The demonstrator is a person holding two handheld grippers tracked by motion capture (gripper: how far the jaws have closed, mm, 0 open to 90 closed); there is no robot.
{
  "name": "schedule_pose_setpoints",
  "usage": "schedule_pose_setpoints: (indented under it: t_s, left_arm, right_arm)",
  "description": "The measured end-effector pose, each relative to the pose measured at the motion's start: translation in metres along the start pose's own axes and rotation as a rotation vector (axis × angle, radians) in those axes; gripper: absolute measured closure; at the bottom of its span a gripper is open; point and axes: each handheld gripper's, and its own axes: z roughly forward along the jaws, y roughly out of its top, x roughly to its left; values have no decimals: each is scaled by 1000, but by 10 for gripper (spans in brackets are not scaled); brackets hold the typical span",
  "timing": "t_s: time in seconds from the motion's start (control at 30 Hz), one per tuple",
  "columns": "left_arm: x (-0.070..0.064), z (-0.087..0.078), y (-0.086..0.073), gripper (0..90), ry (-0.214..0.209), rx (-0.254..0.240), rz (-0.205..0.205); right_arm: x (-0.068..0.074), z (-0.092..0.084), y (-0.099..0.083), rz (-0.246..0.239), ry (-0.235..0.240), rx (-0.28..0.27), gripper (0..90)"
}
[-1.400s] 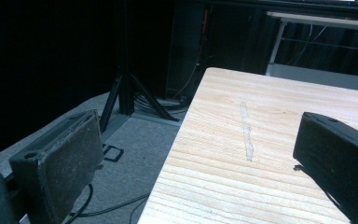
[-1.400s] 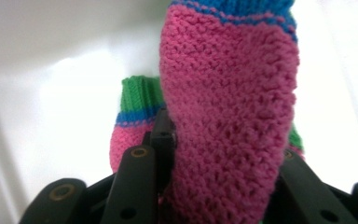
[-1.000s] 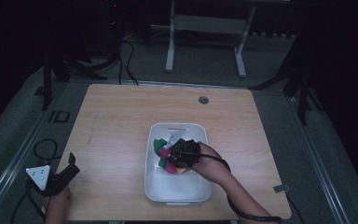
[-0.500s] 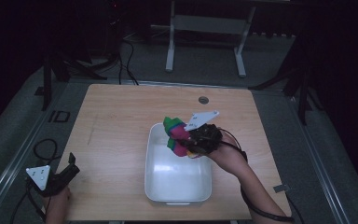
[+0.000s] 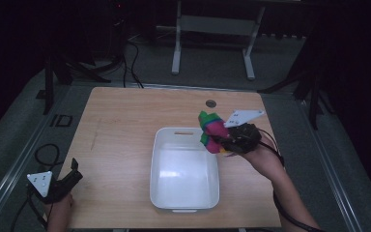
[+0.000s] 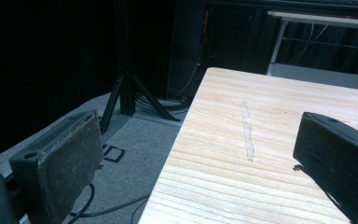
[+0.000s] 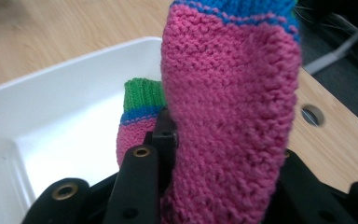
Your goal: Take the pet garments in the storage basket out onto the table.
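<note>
A knitted piece in pink, blue and green (image 5: pixel 211 129) hangs in the air above the right rim of the white bin (image 5: pixel 160 159), with my right gripper (image 5: pixel 222 137) shut on it. In the right gripper view the pink knit (image 7: pixel 228 116) is pinched between the black jaws, and a second pink, blue and green fold (image 7: pixel 137 116) hangs behind it. My left gripper (image 5: pixel 70 180) rests at the table's front left corner, open, with nothing between its pads (image 6: pixel 70 158).
The white bin (image 7: pixel 51 116) looks empty inside. A round cable hole (image 5: pixel 210 103) sits in the wooden table (image 5: pixel 125 121) near the far edge. Stands and cables are on the floor beyond the table.
My right gripper has lifted the knitted piece out of the bin and carried it up and to the right, past the bin's right rim. The left gripper has stayed put.
</note>
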Motion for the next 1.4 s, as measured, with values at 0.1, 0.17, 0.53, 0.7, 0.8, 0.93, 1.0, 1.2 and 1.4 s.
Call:
schedule_pose_setpoints:
  t_s: [0.1,0.17,0.53,0.7,0.8,0.93,1.0,1.2,1.4]
  left_arm:
    - [0,0,0,19,1,1,2]
    - [0,0,0,19,1,1,1]
    - [0,1,0,19,1,2,-4]
    - [0,1,0,19,2,3,-5]
    - [0,1,0,19,4,4,-5]
    - [-1,1,0,19,5,5,2]
    - [0,1,0,19,4,5,1]
    - [0,1,0,18,3,4,0]
    - [0,0,0,19,3,3,3]
  right_arm:
    - [-11,-7,-11,24,-30,8,692]
    - [-18,-12,-19,40,-47,15,690]
    - [-47,-39,-57,120,-127,27,688]
    - [-54,-45,-65,134,-147,30,688]
    - [-56,-45,-68,145,-152,27,688]
    - [-59,-38,-75,159,-156,40,687]
    - [-61,-34,-79,167,-155,47,687]
    - [-67,-16,-92,196,-153,61,685]
    - [-72,11,-113,224,-150,103,685]
